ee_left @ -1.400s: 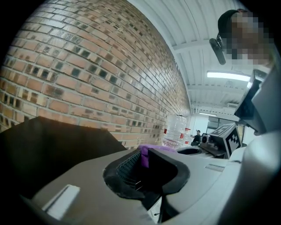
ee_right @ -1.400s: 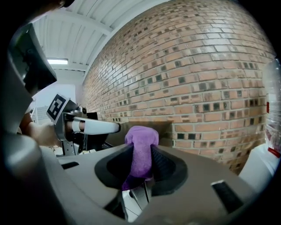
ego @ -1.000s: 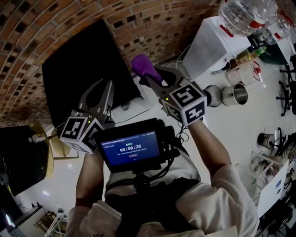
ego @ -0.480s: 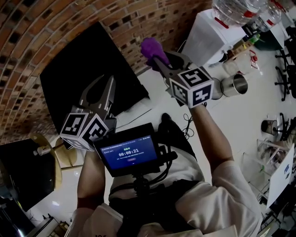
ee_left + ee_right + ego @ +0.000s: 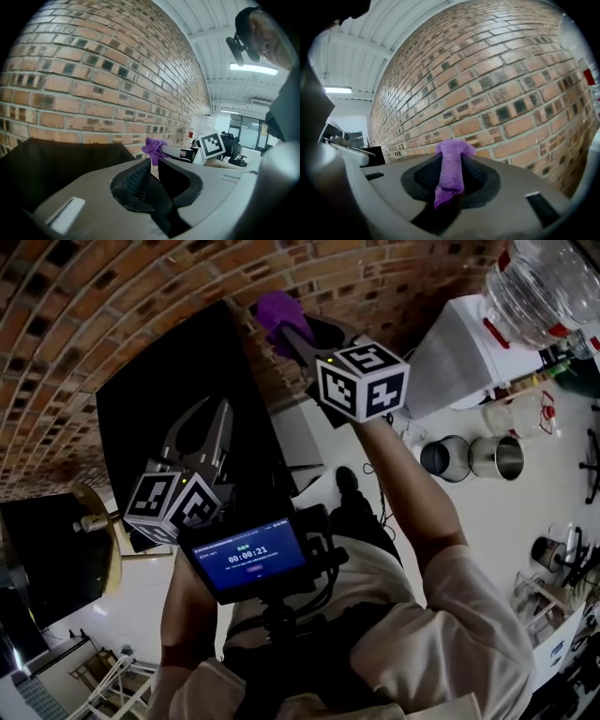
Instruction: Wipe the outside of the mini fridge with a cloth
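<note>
From overhead, the right gripper (image 5: 289, 326) holds the purple cloth (image 5: 274, 309) up beside the black mini fridge (image 5: 169, 390) against the brick wall (image 5: 75, 296). Wiping looks not yet begun.

In the left gripper view, the left gripper (image 5: 153, 171) has its fingers slightly apart, with nothing between them.

In the right gripper view, the fingers are clenched on the cloth. Next, I'd guess, the cloth must be pressed onto the fridge.

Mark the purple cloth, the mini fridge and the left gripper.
purple cloth (image 5: 450, 168): right gripper view, middle of the strip between the jaws.
mini fridge (image 5: 169, 390): head view, its dark flat face.
left gripper (image 5: 154, 162): left gripper view, gap between its fingertips.
</note>
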Demonstrator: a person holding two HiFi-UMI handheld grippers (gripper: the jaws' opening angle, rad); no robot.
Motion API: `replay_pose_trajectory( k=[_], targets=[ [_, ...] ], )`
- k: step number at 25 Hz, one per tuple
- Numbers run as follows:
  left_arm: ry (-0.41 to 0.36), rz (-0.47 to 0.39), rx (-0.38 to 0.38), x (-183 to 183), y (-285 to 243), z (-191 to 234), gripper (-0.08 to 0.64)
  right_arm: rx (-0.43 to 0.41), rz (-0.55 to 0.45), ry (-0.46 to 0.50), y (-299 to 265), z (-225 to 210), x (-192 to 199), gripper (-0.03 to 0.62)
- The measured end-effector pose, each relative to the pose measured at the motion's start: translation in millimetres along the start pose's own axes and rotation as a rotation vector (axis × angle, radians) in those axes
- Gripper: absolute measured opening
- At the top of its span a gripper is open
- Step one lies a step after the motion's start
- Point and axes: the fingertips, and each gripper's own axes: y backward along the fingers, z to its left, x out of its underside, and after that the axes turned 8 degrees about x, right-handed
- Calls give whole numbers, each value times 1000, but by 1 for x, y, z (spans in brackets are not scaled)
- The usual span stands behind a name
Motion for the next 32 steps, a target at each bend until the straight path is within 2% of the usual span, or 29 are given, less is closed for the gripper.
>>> replay_pose_trajectory(
  k=[4, 8, 15, 17, 26, 32],
  targets=[
    [-2, 19, -56, -5, -20, 8, 54, -62, 9, -54, -39, -6, -5, 109],
    [-11, 33, -99, -2, -29, 18, 54, -125, 21, -92, -68, 6, -1, 109],
    [-63, -12, -150, -10, -31, 27, 46, -203, -22, -145, -89, 22, 0, 109],
    [-56, -29, -160, -12, -29, 33, 28, -210, -7, -161, -94, 24, 9, 109],
    [-47, -27, -167, -16, -35, 45, 27, -197, 34, -196, -107, 11, 38, 109],
    [-48, -26, -174, -17, -35, 46, 25, -175, 94, -209, -108, 1, 74, 109]
  ],
)
